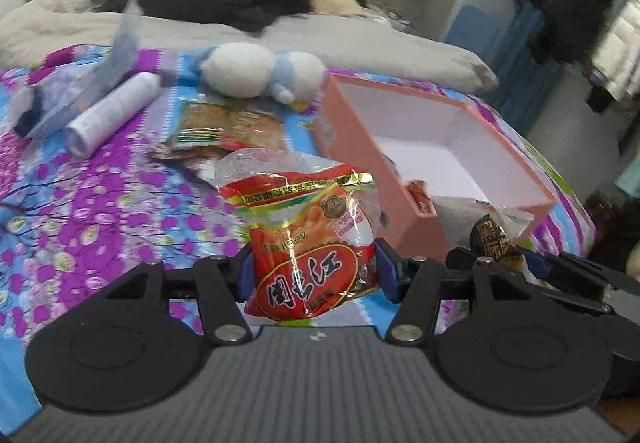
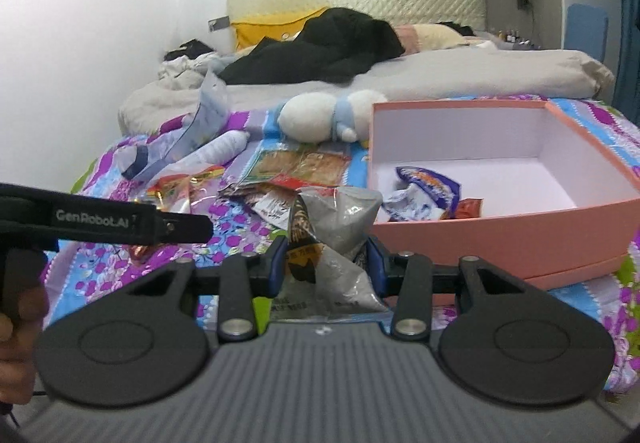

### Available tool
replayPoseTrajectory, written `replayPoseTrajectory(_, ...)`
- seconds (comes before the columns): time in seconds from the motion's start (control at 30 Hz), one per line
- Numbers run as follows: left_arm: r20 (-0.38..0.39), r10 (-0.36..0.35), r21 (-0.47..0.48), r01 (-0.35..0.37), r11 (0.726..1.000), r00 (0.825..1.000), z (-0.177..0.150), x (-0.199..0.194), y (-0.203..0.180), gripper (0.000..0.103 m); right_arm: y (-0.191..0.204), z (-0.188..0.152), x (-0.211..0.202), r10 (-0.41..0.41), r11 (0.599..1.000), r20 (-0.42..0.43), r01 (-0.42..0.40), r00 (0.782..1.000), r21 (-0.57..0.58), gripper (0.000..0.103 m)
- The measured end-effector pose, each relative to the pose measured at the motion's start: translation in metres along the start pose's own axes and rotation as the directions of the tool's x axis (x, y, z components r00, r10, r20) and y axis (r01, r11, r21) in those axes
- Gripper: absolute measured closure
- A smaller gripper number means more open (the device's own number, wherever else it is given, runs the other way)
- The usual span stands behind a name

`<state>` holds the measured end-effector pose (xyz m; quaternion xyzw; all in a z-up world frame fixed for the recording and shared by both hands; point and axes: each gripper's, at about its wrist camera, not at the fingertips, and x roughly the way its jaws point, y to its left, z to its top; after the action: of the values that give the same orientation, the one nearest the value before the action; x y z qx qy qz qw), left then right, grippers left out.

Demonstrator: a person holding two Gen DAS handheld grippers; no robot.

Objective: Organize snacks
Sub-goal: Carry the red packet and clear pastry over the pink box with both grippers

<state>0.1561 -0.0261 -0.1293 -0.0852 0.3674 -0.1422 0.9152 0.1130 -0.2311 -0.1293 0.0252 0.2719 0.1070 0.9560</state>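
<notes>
My left gripper point(image 1: 314, 267) is shut on a red snack packet point(image 1: 308, 243) and holds it above the bedspread, left of the pink box point(image 1: 360, 163). My right gripper point(image 2: 326, 263) is shut on a grey snack bag point(image 2: 340, 227) with a black and gold label, in front of the pink box point(image 2: 500, 239). The right gripper with its bag also shows in the left wrist view point(image 1: 496, 243). The box holds a purple and white packet point(image 2: 424, 187) and a small red packet point(image 2: 470, 209). More snack packets point(image 2: 296, 171) lie on the bed behind the grey bag.
A white and blue plush toy point(image 2: 320, 119) lies behind the snacks. A white tube point(image 1: 112, 111) and a blue pouch point(image 1: 60, 99) lie to the left. Black clothes point(image 2: 320, 47) and a grey duvet point(image 2: 460, 75) cover the far bed. The left gripper's body point(image 2: 100, 223) crosses the left side.
</notes>
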Motion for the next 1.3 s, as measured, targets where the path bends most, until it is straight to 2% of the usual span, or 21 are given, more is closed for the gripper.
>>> replayPoseTrajectory(0.43, -0.041, -0.128, 0.074, 0.131, 0.989, 0.991, -0.012, 0.015, -0.059, 0.040, -0.046, -0.020, -0.033, -0.122, 0.990, -0.010, 0.122, 0.993, 0.067, 0.058)
replayPoseTrajectory(0.6, -0.015, -0.153, 0.115, 0.153, 0.981, 0.988, 0.012, 0.029, -0.077, 0.040, -0.059, -0.007, -0.025, -0.146, 0.987, 0.025, 0.144, 0.989, 0.066, 0.058)
replayPoseTrajectory(0.8, 0.030, -0.175, 0.188, 0.167, 0.968, 0.984, 0.062, 0.058, -0.092, 0.040, -0.086, 0.024, -0.007, -0.181, 0.981, 0.079, 0.174, 0.980, 0.090, 0.058)
replayPoseTrajectory(1.0, 0.022, -0.175, 0.203, 0.167, 0.965, 0.984, 0.102, 0.095, -0.104, 0.039, -0.112, 0.052, 0.024, -0.216, 0.974, 0.076, 0.209, 0.973, 0.092, 0.058)
replayPoseTrajectory(1.3, -0.066, -0.155, 0.127, 0.162, 0.979, 0.986, 0.133, 0.164, -0.101, 0.039, -0.140, 0.075, 0.076, -0.205, 0.975, 0.016, 0.202, 0.979, 0.094, 0.058)
